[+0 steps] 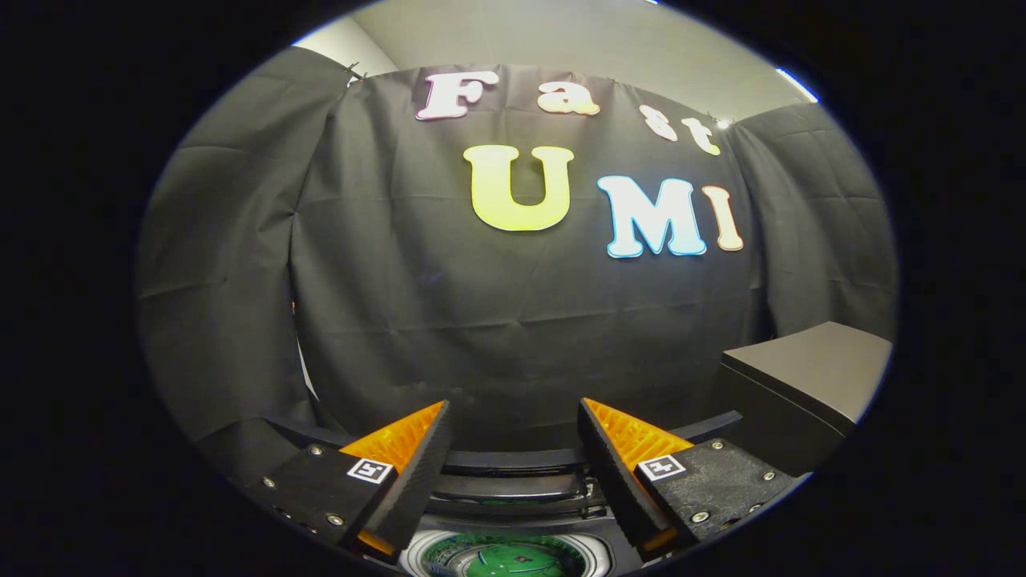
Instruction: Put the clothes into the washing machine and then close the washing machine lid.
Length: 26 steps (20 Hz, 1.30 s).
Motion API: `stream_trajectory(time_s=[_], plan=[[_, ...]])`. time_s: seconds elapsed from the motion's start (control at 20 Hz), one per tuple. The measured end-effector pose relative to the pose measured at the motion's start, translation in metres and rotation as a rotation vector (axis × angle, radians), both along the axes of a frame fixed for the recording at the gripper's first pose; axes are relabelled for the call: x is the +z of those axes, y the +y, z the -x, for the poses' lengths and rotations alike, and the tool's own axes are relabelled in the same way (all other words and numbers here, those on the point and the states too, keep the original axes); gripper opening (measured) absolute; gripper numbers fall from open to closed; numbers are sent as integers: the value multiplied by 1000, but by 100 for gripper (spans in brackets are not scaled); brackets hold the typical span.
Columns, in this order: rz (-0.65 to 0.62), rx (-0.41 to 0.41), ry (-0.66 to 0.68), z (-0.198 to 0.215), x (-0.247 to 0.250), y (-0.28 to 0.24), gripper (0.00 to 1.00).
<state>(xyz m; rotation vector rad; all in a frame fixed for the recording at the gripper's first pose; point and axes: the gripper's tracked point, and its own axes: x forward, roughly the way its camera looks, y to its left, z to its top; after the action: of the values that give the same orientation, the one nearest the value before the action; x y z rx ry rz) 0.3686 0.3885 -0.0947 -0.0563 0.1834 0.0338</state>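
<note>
My gripper [513,417] is open, its two fingers spread wide with nothing between them. Below and between the fingers lies the washing machine's top [513,481], a dark curved rim with a raised lid edge behind it. Under the fingers I see the round drum opening [501,557], with a pale ring around it and something green inside. I cannot tell whether that green thing is clothing. The gripper hangs above the machine's front, pointing at the black cloth wall beyond it.
A dark grey box-like cabinet [809,385] stands to the right of the machine, close to the right finger. Black cloth walls close in the booth behind and on both sides.
</note>
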Motion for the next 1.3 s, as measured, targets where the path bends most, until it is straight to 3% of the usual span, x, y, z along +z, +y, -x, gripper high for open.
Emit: stream_trajectory(time_s=[0.75,1.3], plan=[[-6,79,-46,65,-24,-4,95],[5,153,135,121,-100,8,95]])
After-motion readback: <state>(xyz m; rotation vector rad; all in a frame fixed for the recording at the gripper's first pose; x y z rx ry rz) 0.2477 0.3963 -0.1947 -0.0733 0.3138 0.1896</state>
